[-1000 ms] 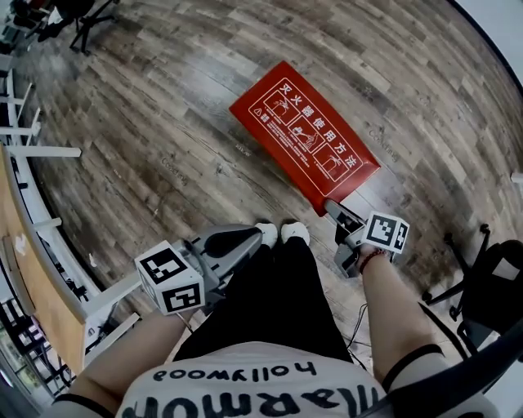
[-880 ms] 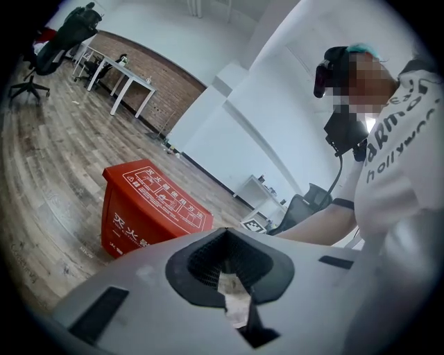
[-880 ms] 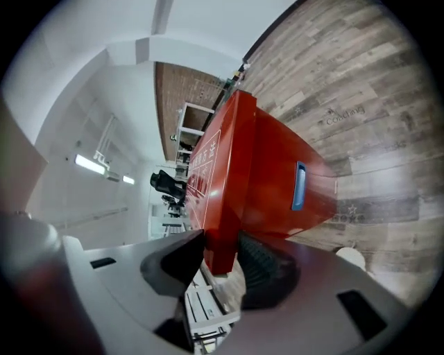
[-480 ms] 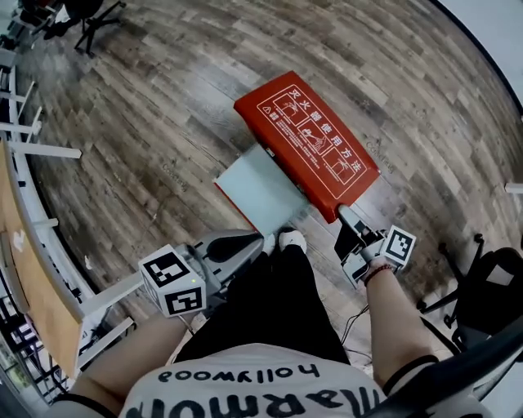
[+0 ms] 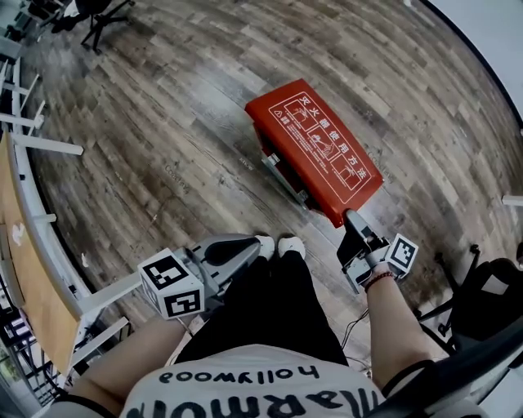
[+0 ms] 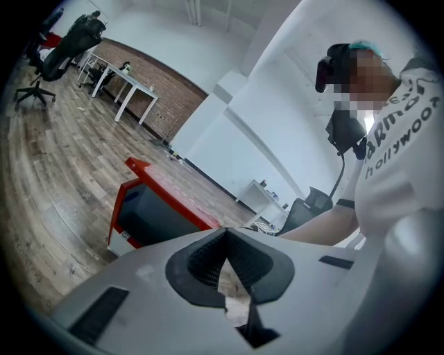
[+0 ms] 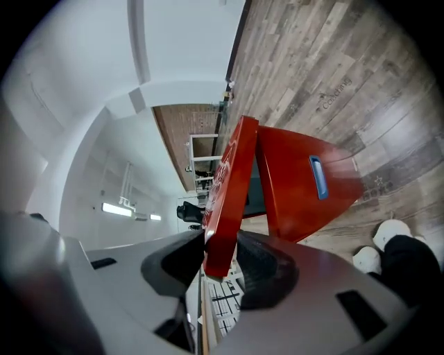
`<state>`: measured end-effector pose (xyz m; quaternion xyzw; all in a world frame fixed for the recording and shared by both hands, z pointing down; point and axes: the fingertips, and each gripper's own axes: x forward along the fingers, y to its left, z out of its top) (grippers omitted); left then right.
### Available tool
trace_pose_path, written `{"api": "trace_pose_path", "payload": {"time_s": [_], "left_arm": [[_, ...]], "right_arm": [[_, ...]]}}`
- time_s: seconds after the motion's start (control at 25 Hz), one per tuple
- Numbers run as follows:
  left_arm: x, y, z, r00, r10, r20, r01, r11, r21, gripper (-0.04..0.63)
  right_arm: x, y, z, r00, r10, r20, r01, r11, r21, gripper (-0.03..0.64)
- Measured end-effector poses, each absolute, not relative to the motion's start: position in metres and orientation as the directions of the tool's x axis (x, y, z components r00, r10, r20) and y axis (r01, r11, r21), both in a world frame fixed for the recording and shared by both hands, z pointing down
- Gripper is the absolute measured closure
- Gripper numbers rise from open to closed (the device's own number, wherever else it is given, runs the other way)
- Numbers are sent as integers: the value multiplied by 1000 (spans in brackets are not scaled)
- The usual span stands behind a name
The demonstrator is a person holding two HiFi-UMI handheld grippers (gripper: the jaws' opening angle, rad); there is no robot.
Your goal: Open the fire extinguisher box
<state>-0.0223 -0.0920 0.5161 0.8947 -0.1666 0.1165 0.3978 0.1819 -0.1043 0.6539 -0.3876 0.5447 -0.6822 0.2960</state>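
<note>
The red fire extinguisher box point(image 5: 282, 167) stands on the wood floor in front of my feet. Its red lid point(image 5: 317, 148), printed with white instruction pictures, is raised off the body. In the right gripper view the lid point(image 7: 229, 201) stands apart from the box's red side wall point(image 7: 305, 187), which has a blue handle. My right gripper point(image 5: 356, 225) is shut on the lid's near corner, one pad on each face point(image 7: 220, 260). My left gripper point(image 5: 258, 242) hangs by my left leg, shut and empty point(image 6: 224, 232), pointing at the box's dark front window point(image 6: 156, 215).
My white shoes point(image 5: 278, 243) are close to the box's near end. White table legs point(image 5: 33, 143) and a wooden desk top point(image 5: 33, 294) line the left side. Black office chairs stand at the far left point(image 5: 98, 16) and at my right point(image 5: 482, 302).
The lid lay flat a second ago; now the right gripper has its corner and the lid is lifted. The pale front panel seen half a second ago is almost hidden. The left gripper has barely moved.
</note>
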Motion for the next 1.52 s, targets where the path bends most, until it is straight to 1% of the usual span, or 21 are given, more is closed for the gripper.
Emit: {"api": "trace_pose_path", "payload": {"time_s": [0.2, 0.48, 0.88, 1.28, 1.52], "left_arm": [[-30, -94, 507, 921, -219, 323, -386, -632, 672, 591], [-41, -104, 497, 927, -212, 308, -370, -641, 673, 591], [-39, -127, 482, 934, -213, 288, -354, -666, 656, 591], [-37, -141, 474, 934, -221, 282, -355, -671, 651, 591], [-34, -146, 471, 933, -230, 278, -359, -671, 649, 591]], "right_arm": [[191, -106, 638, -471, -866, 165, 134, -255, -958, 471], [211, -112, 621, -339, -925, 172, 329, -288, -899, 472], [238, -128, 600, -360, -903, 234, 370, -368, -853, 469], [256, -143, 579, -395, -879, 267, 487, -447, -750, 465], [264, -150, 572, -481, -819, 313, 444, -535, -719, 456]]}}
